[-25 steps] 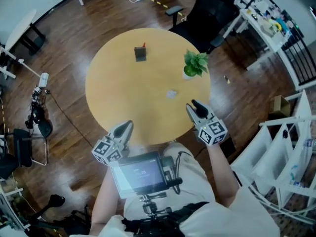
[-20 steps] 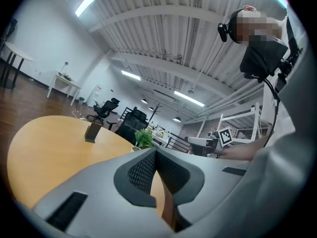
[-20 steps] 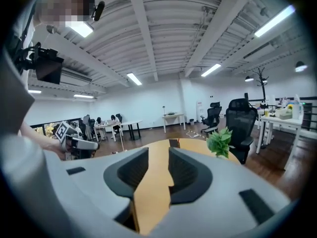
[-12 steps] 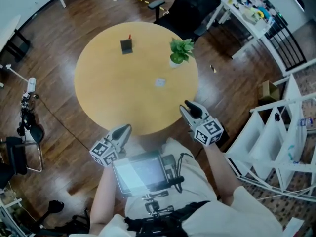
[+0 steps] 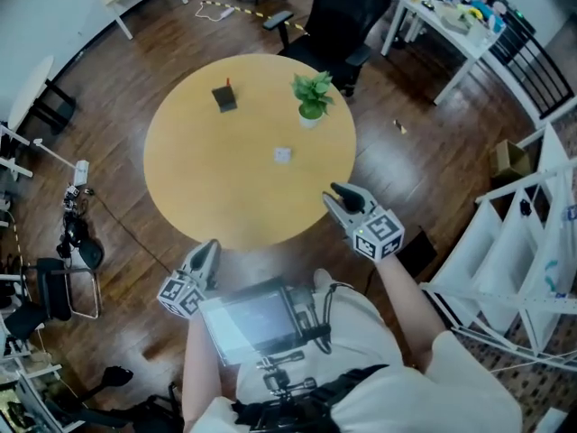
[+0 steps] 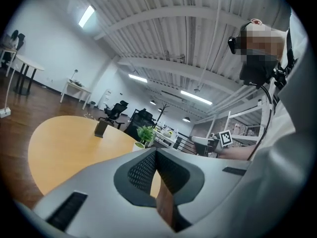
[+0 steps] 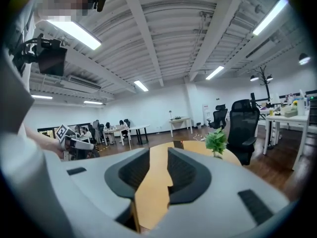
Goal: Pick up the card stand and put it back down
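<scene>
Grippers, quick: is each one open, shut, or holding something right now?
Left gripper: shut, nothing between its jaws.
Right gripper: open and empty; its jaws have just been closing a little.

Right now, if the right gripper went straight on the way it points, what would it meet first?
Probably the bare tabletop: the right gripper, jaws just closing a little with nothing between them, tilts slightly down. Beyond, the card stand lies in line; depth is unclear.
</scene>
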{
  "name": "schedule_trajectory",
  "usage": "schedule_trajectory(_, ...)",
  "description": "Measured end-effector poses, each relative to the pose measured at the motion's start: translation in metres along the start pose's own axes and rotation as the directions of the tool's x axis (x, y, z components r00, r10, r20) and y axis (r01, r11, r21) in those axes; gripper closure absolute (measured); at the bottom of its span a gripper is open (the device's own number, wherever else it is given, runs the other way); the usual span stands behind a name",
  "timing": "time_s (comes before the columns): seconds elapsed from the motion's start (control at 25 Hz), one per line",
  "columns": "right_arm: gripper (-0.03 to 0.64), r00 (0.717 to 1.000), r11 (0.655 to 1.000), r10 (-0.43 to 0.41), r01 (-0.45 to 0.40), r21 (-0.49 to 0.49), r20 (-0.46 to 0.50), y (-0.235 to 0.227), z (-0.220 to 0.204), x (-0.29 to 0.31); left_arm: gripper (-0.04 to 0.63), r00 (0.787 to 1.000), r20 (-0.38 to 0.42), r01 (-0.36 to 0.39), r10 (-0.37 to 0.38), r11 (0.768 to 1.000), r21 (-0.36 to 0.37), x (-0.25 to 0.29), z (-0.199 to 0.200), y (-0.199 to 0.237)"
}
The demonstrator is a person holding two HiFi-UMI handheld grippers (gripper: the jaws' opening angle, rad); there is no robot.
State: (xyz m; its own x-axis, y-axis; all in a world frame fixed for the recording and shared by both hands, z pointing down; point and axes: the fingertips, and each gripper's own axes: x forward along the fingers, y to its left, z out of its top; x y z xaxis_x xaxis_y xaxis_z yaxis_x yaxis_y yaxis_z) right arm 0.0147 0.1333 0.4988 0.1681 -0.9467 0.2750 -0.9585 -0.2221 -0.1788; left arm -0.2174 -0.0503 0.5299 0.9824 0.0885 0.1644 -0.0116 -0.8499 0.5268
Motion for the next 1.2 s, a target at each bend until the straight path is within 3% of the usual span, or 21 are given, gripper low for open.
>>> schedule_trajectory(0.4,0.529,0.999,0.999,0.005,-0.007,0.037,0.037,-0.045,-0.025,-0.097,0.595,0.999,0.019,-0.039,0.04,0.999,-0.029,0.025,-0.051,-0.099)
schedule_trajectory(0.68,0.529,0.999,0.999,0.007,-0.008,0.036,0.036,-0.058,-0.033,-0.142,0.595,0.998,-0.024,-0.063,0.061,0.995,-0.071,0.033,-0.098,-0.128)
schedule_trajectory(1.2,0.554,0.997,0.997,0.003,-0.009,0.08,0.078,-0.072,-0.036,-0.163,0.595,0.999,-0.041,-0.025,0.025,1.0,0.004,0.078,-0.074,-0.161)
